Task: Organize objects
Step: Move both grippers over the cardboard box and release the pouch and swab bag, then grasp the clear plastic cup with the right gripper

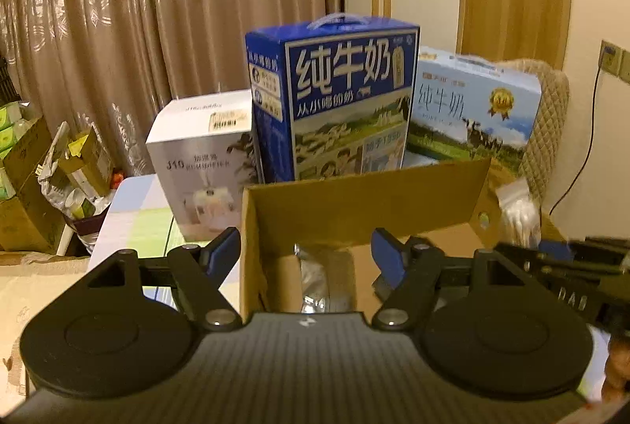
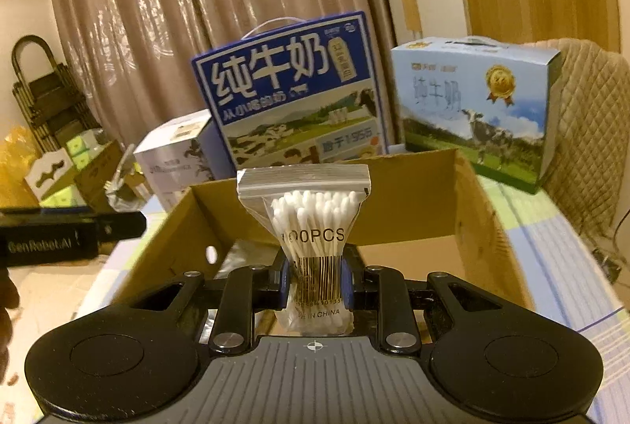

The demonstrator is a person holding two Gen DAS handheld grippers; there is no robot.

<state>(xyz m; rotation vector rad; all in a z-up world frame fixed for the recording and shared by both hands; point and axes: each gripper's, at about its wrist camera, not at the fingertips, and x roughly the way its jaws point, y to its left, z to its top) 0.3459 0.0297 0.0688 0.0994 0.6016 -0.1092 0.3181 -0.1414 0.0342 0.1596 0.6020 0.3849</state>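
Fingers of the right gripper (image 2: pixel 315 282) are pressed together on a clear zip bag of cotton swabs (image 2: pixel 313 227), pinching it at the barcode in the lower centre of the right wrist view; the bag stands upright, its sealed top toward the middle of the frame. Just behind and below it sits an open cardboard box (image 2: pixel 413 183), with something silvery lying on its floor at the left. The left gripper (image 1: pixel 307 258) has its blue-padded fingers spread apart and holds nothing, straddling the box's near left corner (image 1: pixel 354 203) in the lower centre of the left wrist view. Beyond the box stand a dark blue milk carton (image 1: pixel 346 101), a pale blue milk carton (image 1: pixel 472 108) to the right, and a white humidifier box (image 1: pixel 201 164) to the left, all before brown curtains (image 1: pixel 157 10).
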